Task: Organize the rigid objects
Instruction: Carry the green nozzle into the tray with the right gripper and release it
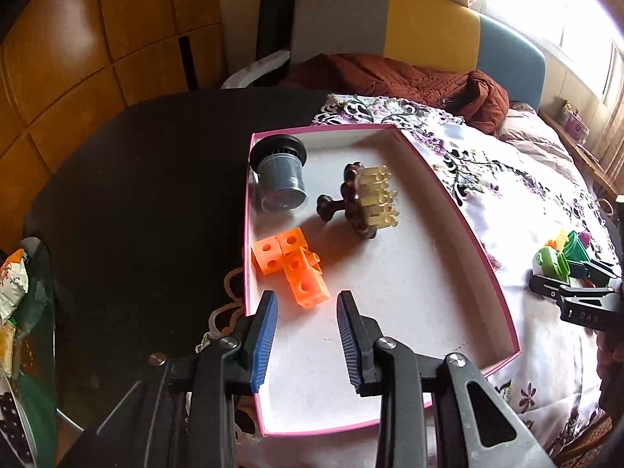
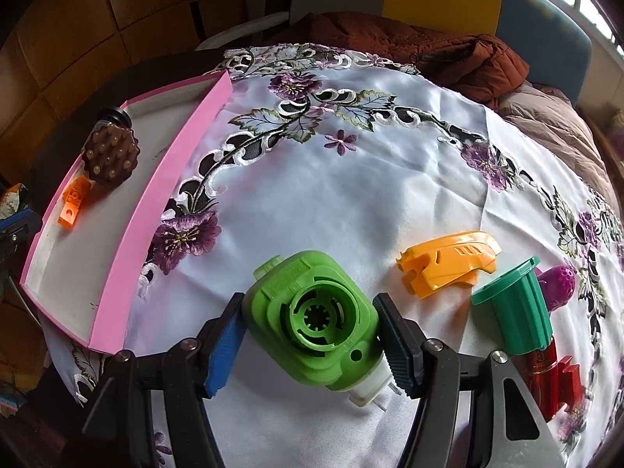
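A pink-rimmed white box [image 1: 460,214] holds a grey cylinder [image 1: 281,177], a brown massage brush [image 1: 360,201] and orange linked cubes [image 1: 294,267]. My left gripper [image 1: 308,335] is open and empty over the box's near part, just short of the cubes. My right gripper [image 2: 312,335] has its jaws around a green plug-in device [image 2: 314,321] on the cloth; both pads touch its sides. Beside it lie an orange shell piece [image 2: 448,263], a green ribbed cap [image 2: 518,312], a purple piece [image 2: 561,282] and a red piece [image 2: 553,374]. The box also shows in the right wrist view [image 2: 132,234].
An embroidered white tablecloth [image 2: 351,179] covers the right part of a dark round table [image 1: 136,195]. A rust jacket [image 1: 409,82] lies on a chair behind. Snack bags [image 1: 15,312] sit at the left edge.
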{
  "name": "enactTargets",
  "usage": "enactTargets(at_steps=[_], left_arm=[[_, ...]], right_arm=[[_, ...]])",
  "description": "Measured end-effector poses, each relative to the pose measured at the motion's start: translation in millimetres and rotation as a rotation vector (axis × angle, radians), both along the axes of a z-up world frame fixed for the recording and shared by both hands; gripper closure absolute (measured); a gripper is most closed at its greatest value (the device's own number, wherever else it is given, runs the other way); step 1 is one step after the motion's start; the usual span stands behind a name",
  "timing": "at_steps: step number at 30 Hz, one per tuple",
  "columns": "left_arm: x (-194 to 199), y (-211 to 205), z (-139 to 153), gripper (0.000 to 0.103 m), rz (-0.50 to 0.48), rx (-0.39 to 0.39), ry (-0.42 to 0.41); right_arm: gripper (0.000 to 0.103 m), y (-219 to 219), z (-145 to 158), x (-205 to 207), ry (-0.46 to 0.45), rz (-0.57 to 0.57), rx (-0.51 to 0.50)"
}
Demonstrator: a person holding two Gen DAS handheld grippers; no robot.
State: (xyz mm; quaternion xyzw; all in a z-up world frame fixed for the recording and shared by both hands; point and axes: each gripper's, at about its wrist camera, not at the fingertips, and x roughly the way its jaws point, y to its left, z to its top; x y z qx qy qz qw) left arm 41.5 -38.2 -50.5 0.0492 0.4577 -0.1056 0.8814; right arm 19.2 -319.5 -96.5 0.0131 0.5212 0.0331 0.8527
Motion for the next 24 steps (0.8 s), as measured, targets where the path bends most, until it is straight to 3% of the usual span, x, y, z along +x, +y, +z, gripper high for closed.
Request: enactTargets(at_steps=[9, 24], left_arm=[[-3.4, -2.8, 1.8, 0.072, -0.008, -0.009, -0.001], [-4.5, -1.6, -0.5, 0.072, -0.010, -0.012, 0.007]], right_arm=[[0.040, 0.3, -2.1, 1.8, 0.026, -0.001, 0.012], [0.042, -4.5, 2.1, 0.3, -0.009, -0.022, 0.019]])
